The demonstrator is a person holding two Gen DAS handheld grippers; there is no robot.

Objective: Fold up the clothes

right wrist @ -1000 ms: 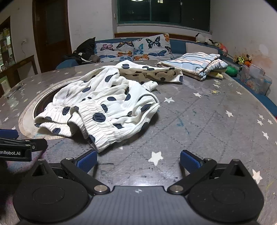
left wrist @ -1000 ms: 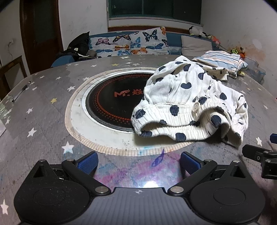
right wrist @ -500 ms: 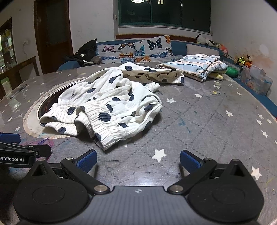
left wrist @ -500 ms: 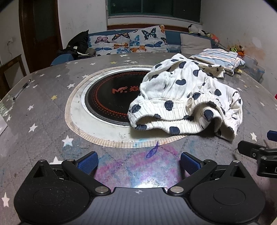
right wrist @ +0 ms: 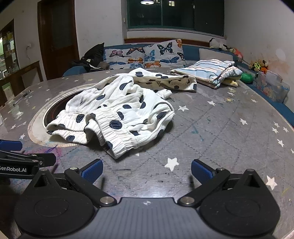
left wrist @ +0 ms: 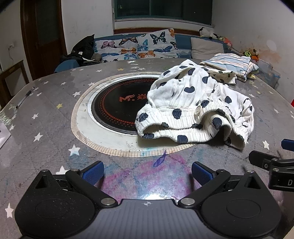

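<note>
White cotton, navy-spotted trousers (left wrist: pixel 196 108) lie crumpled mid-table, half over the round black hotplate (left wrist: pixel 117 108).
Left gripper (left wrist: pixel 147 171) and right gripper (right wrist: pixel 147 170) hover at the near edge, jaws spread, empty. A grab at the bunched waistband could catch both layers and drag the heap.

white walls (right wrist: pixel 102 22) | dark window (right wrist: pixel 174 14) | brown door (left wrist: pixel 42 36) | butterfly cushions (left wrist: pixel 139 46)
</note>
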